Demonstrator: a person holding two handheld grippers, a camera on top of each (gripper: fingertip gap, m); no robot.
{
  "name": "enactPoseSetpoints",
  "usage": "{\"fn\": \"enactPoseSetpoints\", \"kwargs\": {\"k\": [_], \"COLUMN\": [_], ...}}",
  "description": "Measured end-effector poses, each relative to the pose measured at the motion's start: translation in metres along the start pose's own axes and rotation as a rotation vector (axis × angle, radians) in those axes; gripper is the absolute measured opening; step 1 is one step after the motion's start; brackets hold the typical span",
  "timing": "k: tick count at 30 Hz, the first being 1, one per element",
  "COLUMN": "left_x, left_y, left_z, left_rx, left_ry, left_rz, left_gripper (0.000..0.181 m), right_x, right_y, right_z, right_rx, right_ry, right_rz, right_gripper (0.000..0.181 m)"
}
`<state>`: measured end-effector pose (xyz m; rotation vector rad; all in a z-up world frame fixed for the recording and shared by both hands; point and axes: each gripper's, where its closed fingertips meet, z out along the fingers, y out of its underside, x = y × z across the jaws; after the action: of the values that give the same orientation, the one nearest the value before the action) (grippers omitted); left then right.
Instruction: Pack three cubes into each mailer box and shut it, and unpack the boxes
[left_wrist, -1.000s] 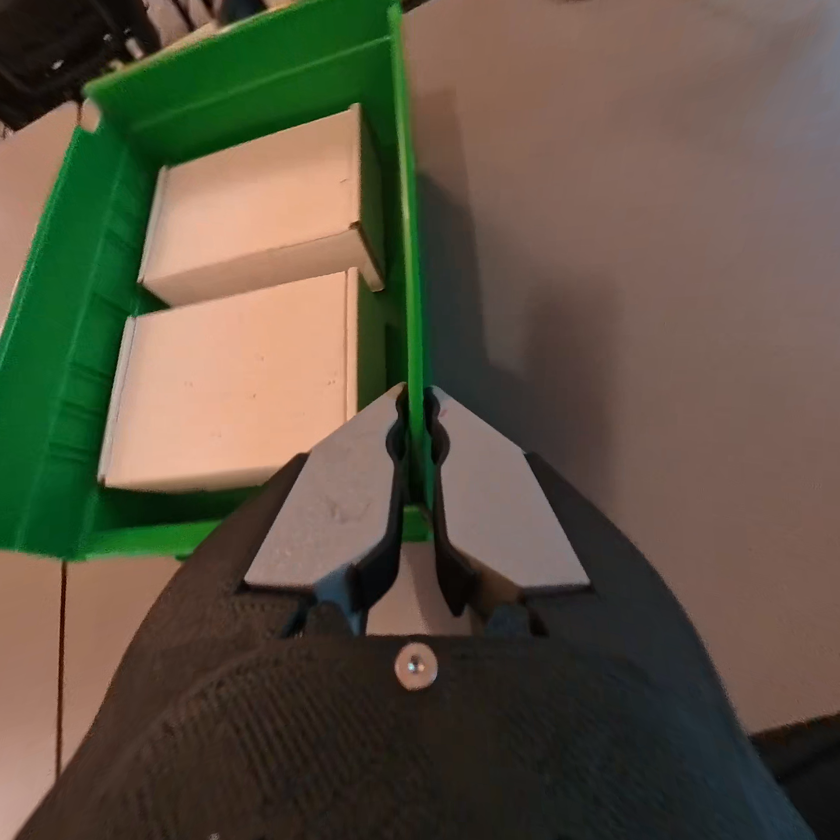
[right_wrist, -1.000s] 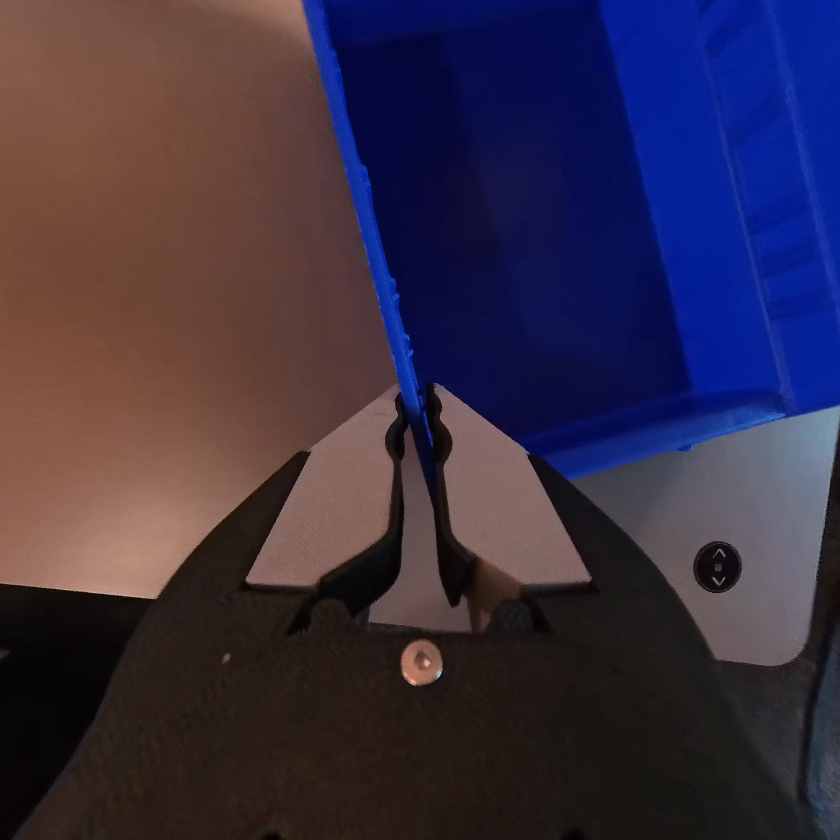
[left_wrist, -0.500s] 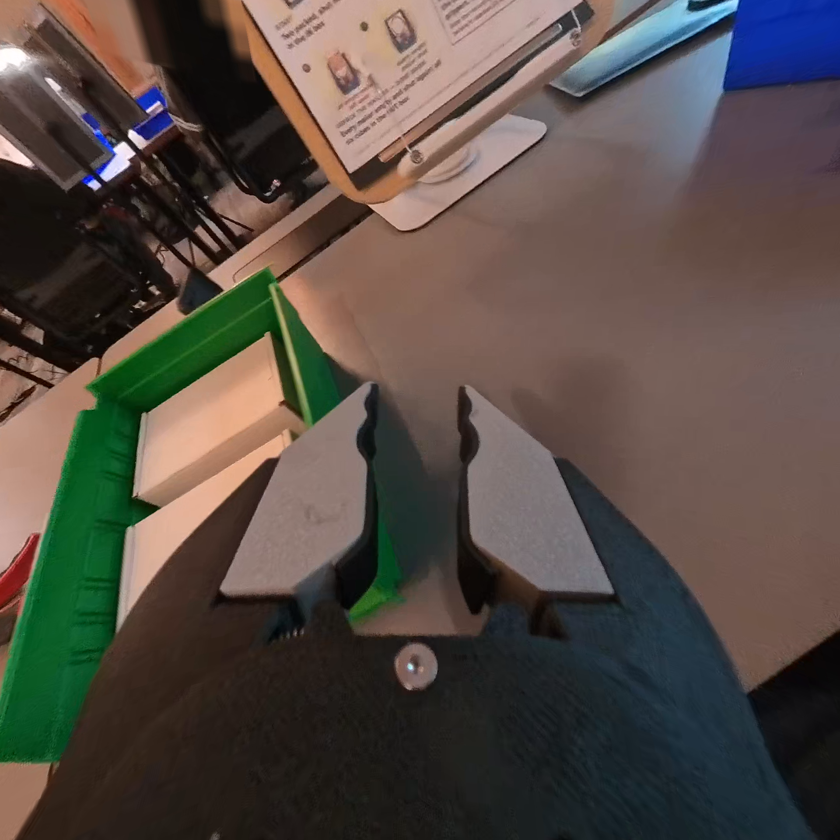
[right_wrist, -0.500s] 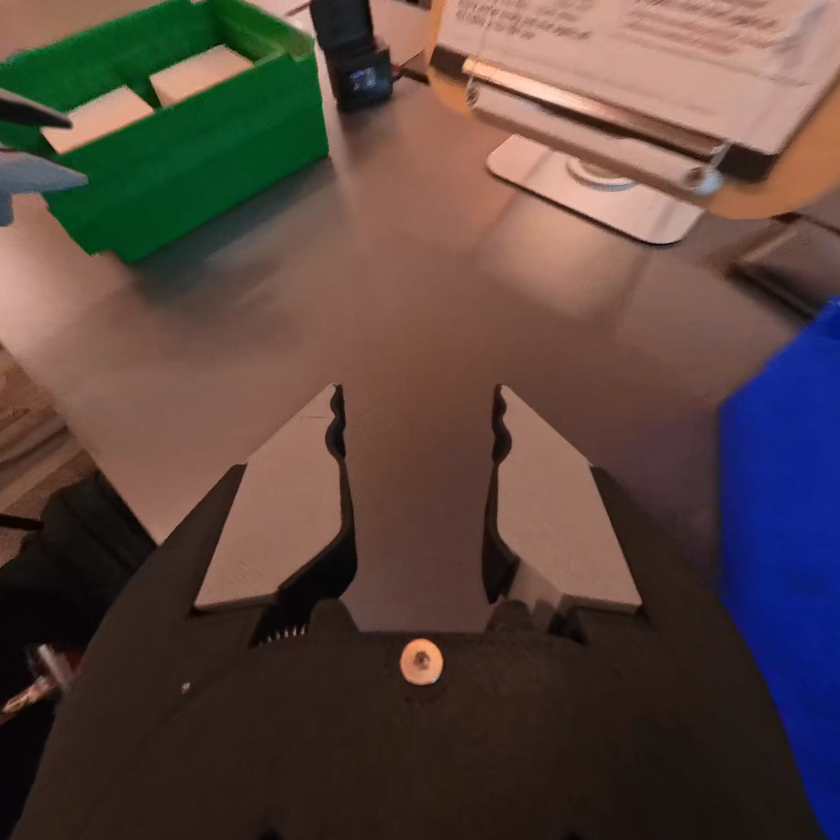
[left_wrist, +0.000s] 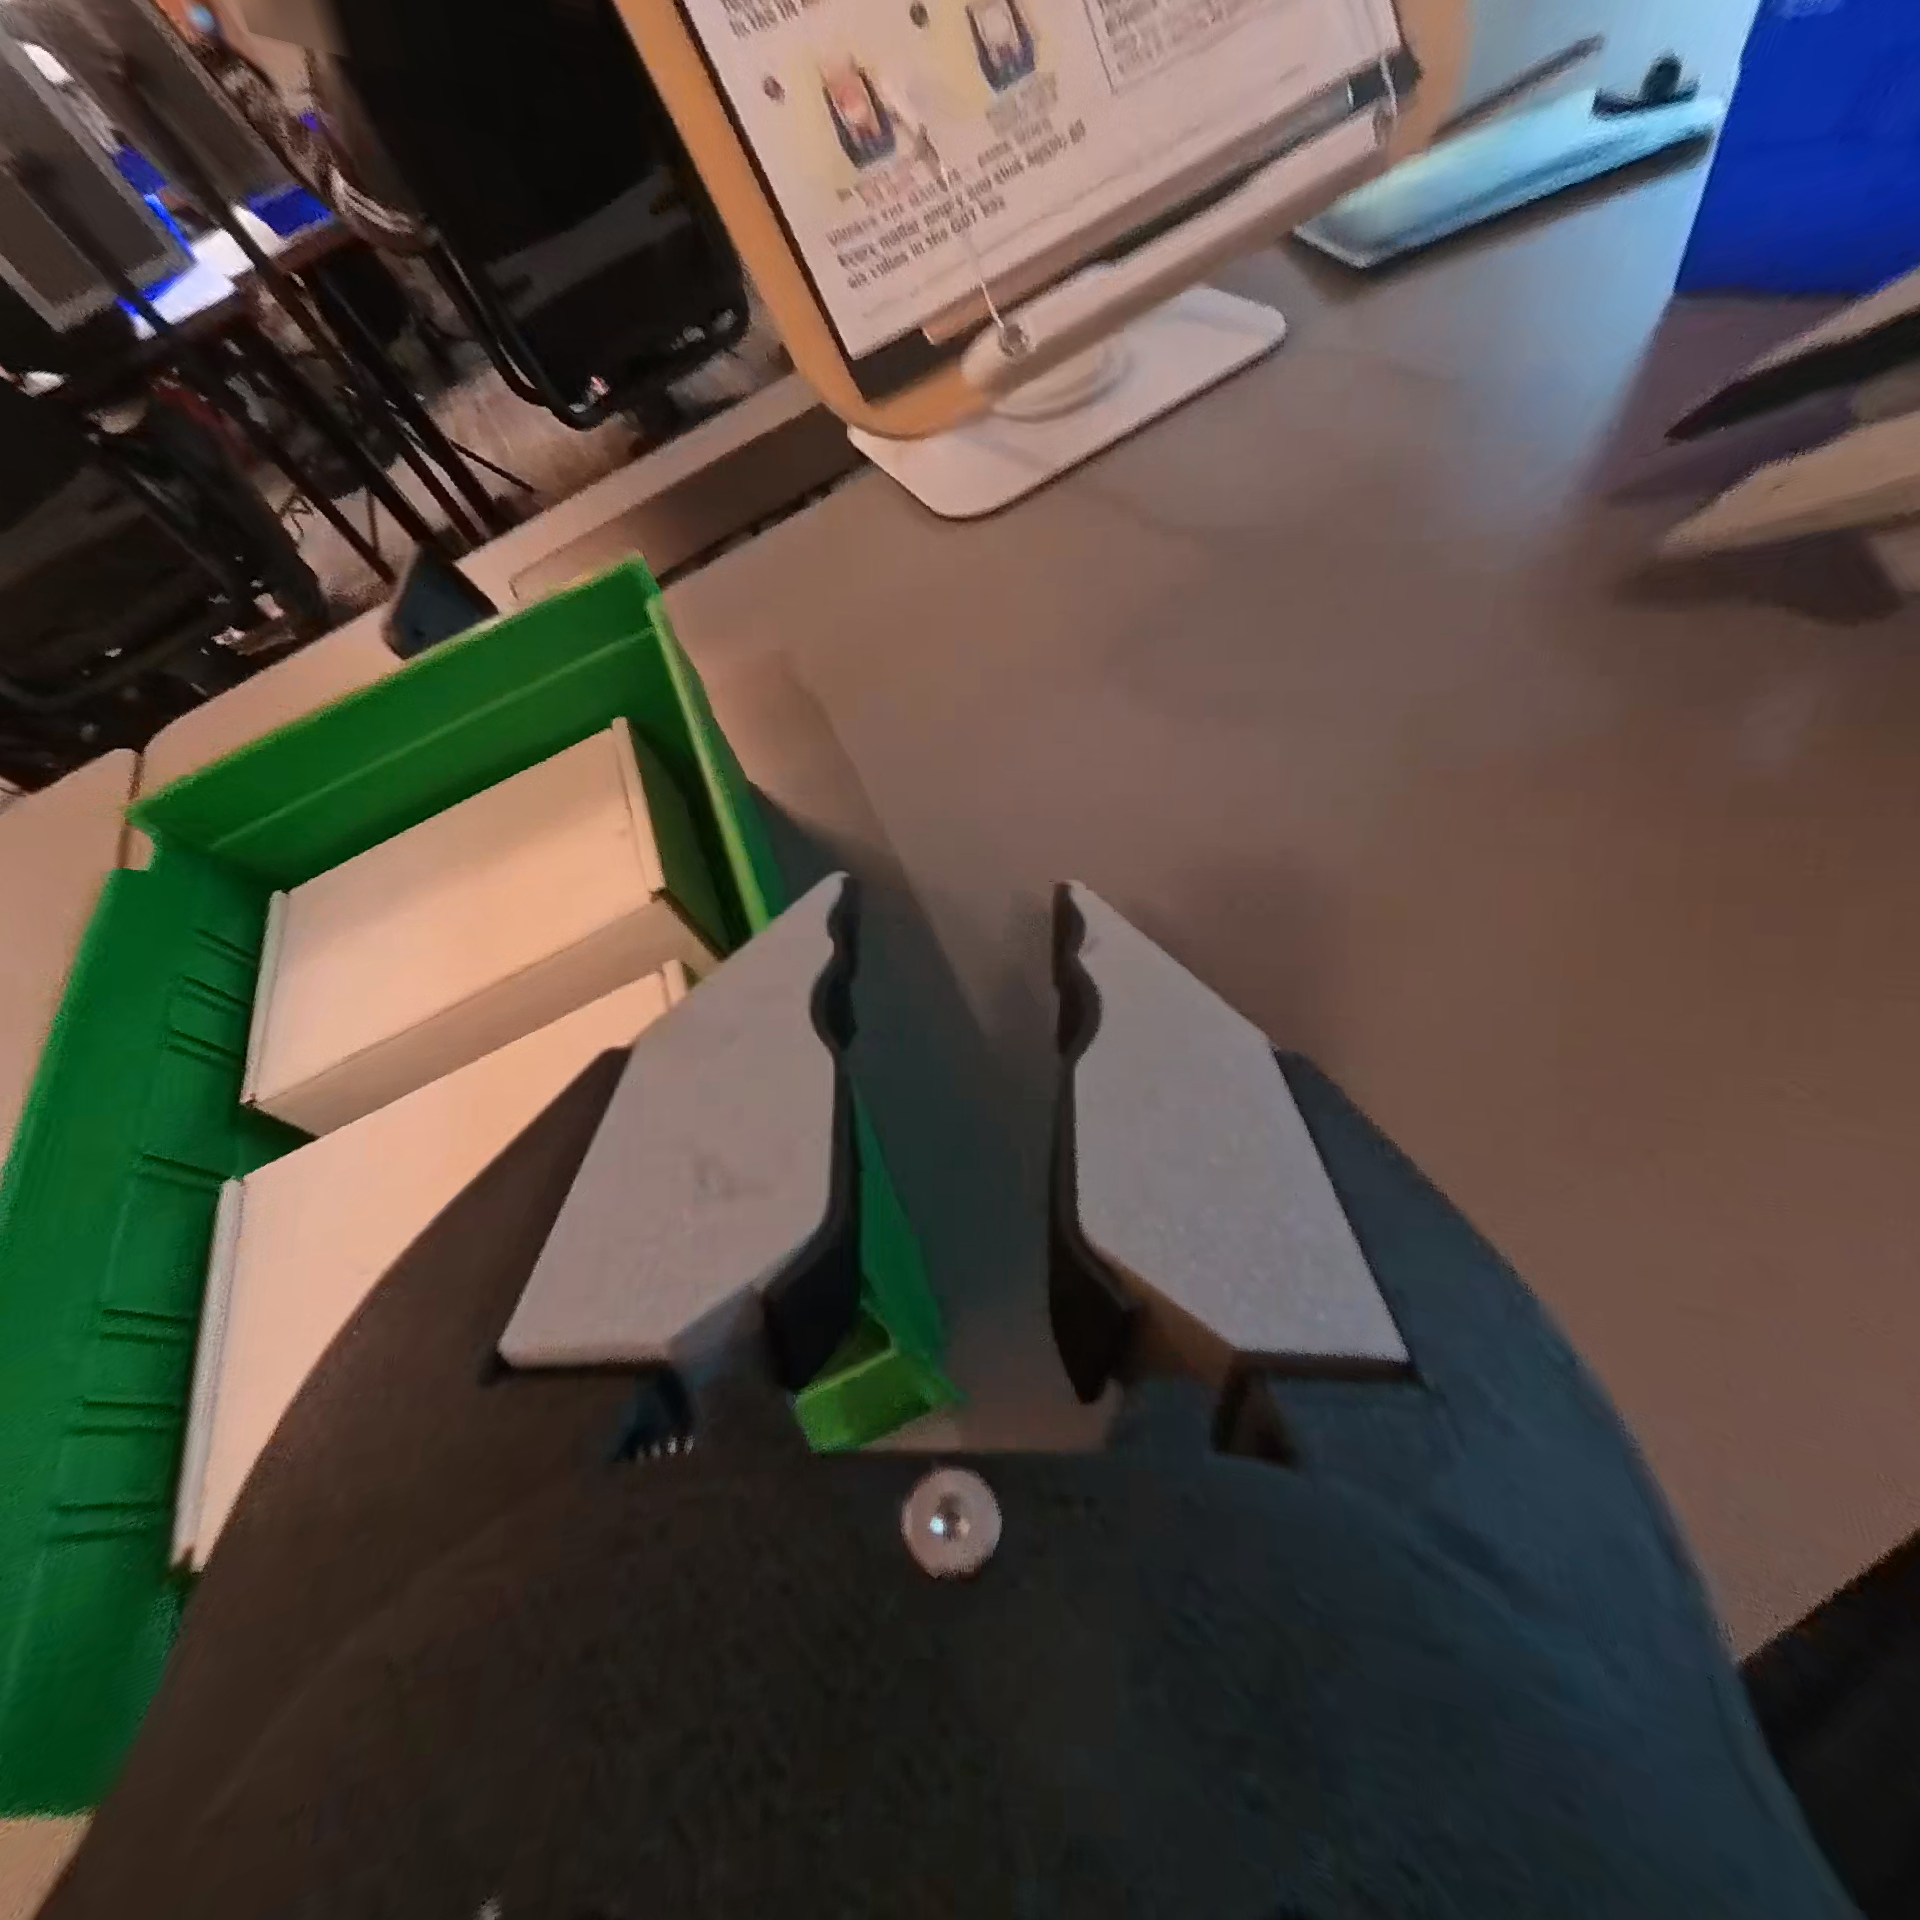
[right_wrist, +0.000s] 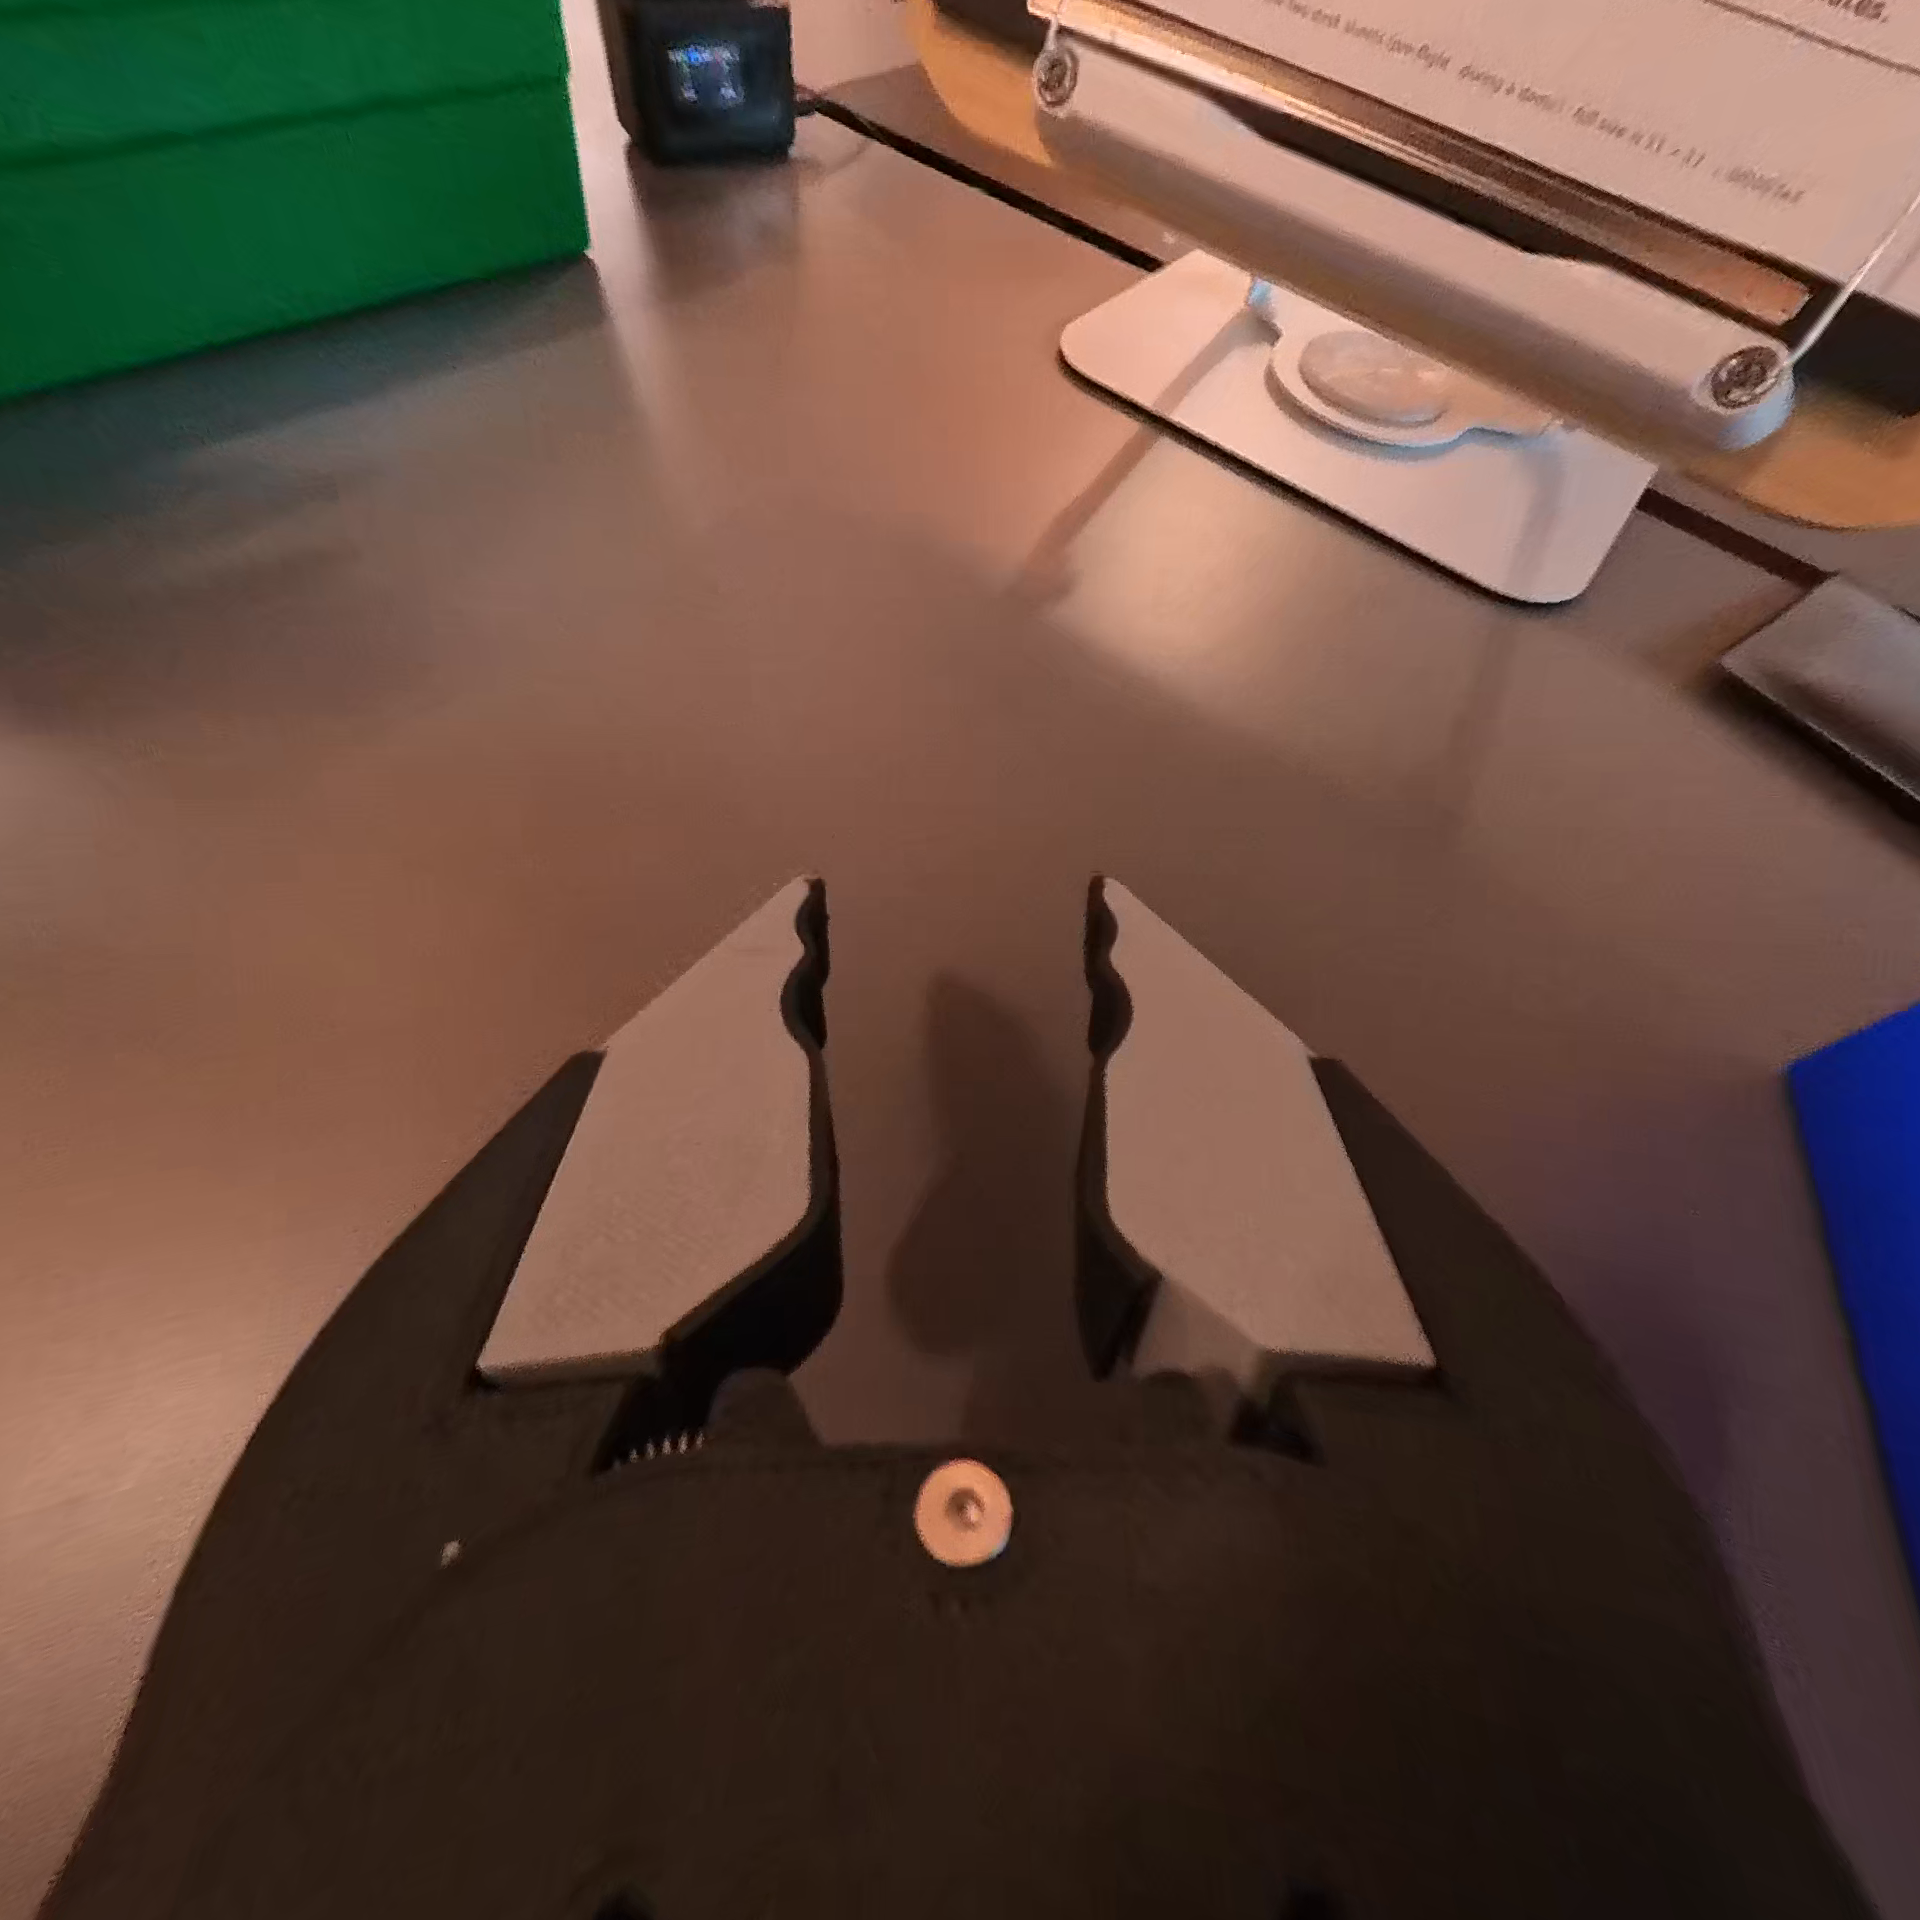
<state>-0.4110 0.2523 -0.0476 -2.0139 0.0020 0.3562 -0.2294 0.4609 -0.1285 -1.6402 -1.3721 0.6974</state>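
Left gripper (left_wrist: 951, 914) fingers apart beside green bin (left_wrist: 94, 1195) holding two mailer boxes (left_wrist: 457, 925), right gripper (right_wrist: 951, 914) fingers apart over bare table (right_wrist: 727, 675)

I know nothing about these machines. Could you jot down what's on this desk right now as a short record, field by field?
left gripper: open, holding nothing, beside the green bin's wall
right gripper: open, empty, above bare table
green bin: on the table, holds two closed white mailer boxes
blue bin: at the right edge, contents not visible
table: grey-brown
document stand: white base, printed sheet clipped on it
small black device: behind the green bin
cubes: none visible
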Motion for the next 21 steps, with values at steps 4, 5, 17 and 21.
{"fn": "enactPoseSetpoints", "kwargs": {"k": [4,5,17,21], "left_x": [-0.019,-0.029,-0.085,-0.073], "left_y": [-0.016,-0.016,0.021,0.021], "left_z": [-0.018,-0.022,-0.039,-0.028], "left_rx": [0.091,0.101,0.051,0.042], "left_ry": [-0.066,-0.108,-0.208,-0.176], "left_rz": [-0.035,-0.042,-0.193,-0.173], "left_gripper": [0.033,0.033,0.045,0.043], "right_x": [0.000,0.000,-0.005,-0.007], "right_y": [0.005,0.004,0.008,0.010], "right_z": [0.002,0.001,0.001,0.002], "right_rx": [-0.028,-0.023,-0.044,-0.056], "right_ry": [-0.005,-0.010,-0.030,-0.036], "right_rz": [0.012,0.012,0.008,0.002], "right_gripper": [0.047,0.046,0.044,0.044]}}
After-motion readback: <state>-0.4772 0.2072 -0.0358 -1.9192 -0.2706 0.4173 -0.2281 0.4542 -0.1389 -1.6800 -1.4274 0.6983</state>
